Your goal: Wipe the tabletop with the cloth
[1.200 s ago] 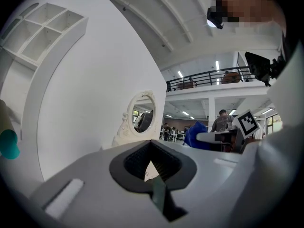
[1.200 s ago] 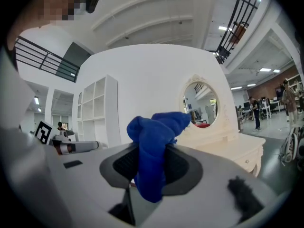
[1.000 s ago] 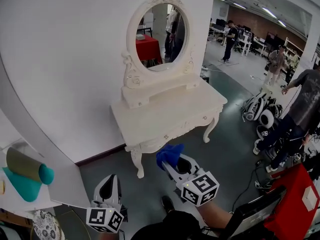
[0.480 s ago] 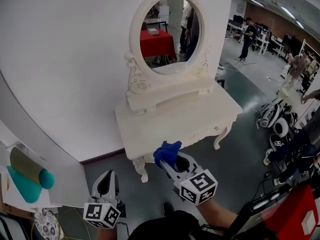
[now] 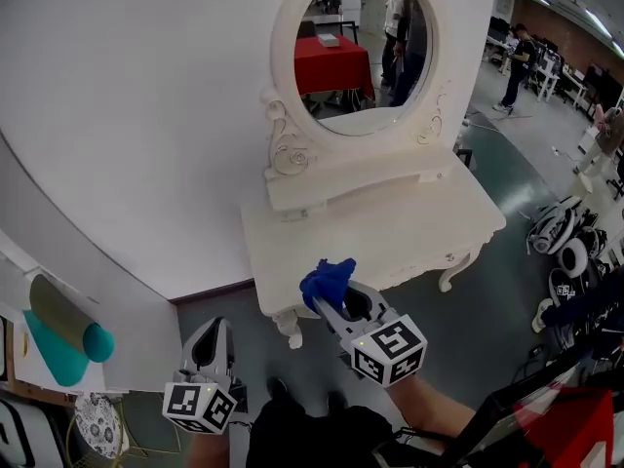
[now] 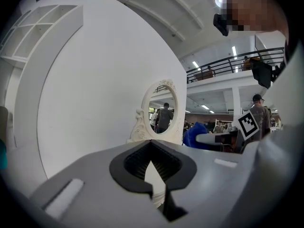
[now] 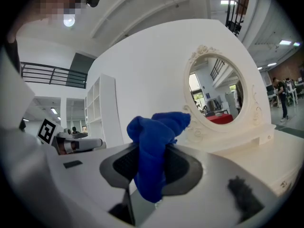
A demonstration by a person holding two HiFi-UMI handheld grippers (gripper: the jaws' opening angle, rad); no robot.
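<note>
Blue cloth [image 7: 153,144] soft, crumpled; tabletop [image 5: 400,227] matt white.

Bright, even light — fisheye-warped edges.

Right claw [image 5: 328,302], raised before the front edge of the surface [image 5: 390,230], clamps a blue cloth [image 5: 327,279]. Left claw [image 5: 213,328] hangs lower-left, jaws together, empty.

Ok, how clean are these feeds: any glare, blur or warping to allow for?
Head view: sharp, but the fisheye bows the wall and dressing table; the mirror shows reflections, no glare. Right gripper view: the blue cloth held in the right gripper fills the centre; corners are dark. Left gripper view: the left gripper itself covers the lower half.
</note>
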